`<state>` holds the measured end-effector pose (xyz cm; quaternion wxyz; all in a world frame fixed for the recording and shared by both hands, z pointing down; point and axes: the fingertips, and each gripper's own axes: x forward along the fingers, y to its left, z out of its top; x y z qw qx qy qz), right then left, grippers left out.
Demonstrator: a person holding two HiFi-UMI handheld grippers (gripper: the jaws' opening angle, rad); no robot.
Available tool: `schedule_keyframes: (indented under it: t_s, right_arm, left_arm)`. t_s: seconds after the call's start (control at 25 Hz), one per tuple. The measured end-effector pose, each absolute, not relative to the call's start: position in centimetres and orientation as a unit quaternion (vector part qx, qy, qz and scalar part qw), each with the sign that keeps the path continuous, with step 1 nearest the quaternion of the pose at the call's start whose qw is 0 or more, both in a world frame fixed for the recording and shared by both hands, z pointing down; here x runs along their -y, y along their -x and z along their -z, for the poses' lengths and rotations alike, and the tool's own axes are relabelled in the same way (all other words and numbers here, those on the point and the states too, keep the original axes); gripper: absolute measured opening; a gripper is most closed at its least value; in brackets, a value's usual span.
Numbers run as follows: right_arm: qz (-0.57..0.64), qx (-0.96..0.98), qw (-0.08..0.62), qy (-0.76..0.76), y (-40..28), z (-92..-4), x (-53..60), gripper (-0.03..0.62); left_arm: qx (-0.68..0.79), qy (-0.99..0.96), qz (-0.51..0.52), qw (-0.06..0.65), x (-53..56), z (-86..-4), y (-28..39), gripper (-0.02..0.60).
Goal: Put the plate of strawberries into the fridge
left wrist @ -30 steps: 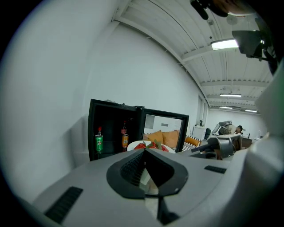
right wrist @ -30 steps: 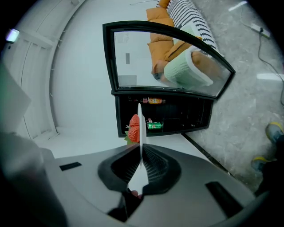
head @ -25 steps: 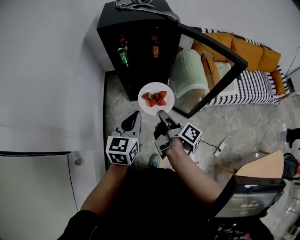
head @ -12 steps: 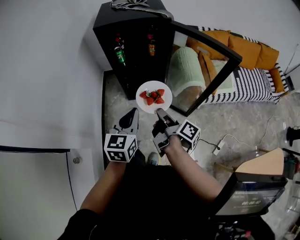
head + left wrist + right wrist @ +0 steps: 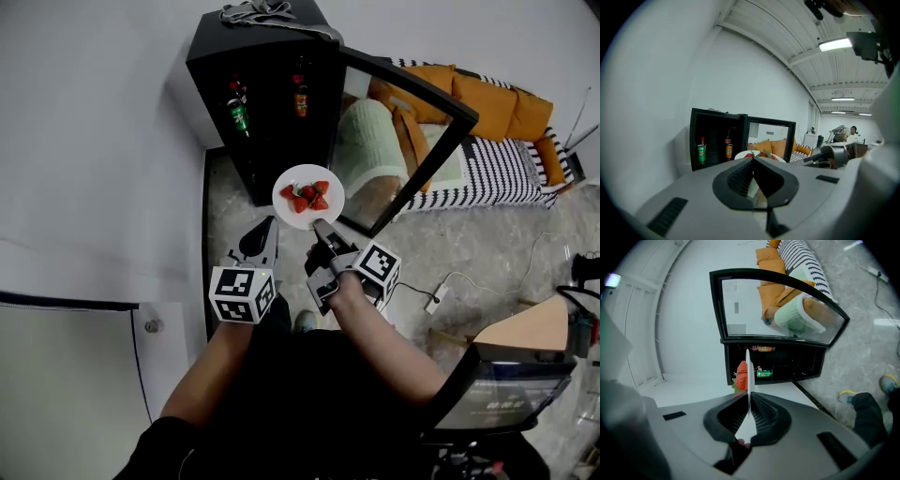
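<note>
A white plate (image 5: 308, 196) with several strawberries (image 5: 309, 195) hangs in the air in front of the black mini fridge (image 5: 267, 75). My right gripper (image 5: 323, 228) is shut on the plate's near rim. In the right gripper view the plate (image 5: 747, 371) shows edge-on between the jaws, with the strawberries (image 5: 741, 375) on its left. The fridge's glass door (image 5: 412, 131) stands open to the right. Inside are a green can (image 5: 242, 118) and a bottle (image 5: 300, 96). My left gripper (image 5: 265, 231) hangs to the left of the plate, shut and holding nothing.
A sofa with orange cushions (image 5: 487, 98) and a striped cover (image 5: 511, 173) stands to the right of the fridge. A white cable and plug (image 5: 436, 298) lie on the stone floor. A white wall (image 5: 94, 141) runs along the left. Cloth (image 5: 258, 13) lies on top of the fridge.
Both grippers and the plate have shifted a little to the left in the head view, and the fridge now sits slightly higher in it. The grip on the plate is unchanged.
</note>
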<state>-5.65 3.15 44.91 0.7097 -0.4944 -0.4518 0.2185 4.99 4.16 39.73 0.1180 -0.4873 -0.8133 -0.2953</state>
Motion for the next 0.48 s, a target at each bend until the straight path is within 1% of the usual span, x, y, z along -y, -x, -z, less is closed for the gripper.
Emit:
schedule_keyframes:
  t_s: [0.48]
  right_arm:
    - [-0.216, 0.437, 0.713, 0.504, 4.84, -44.60, -3.27, 0.019]
  left_arm:
    - [0.812, 0.494, 0.289, 0.115, -4.15, -39.20, -5.74, 0.005]
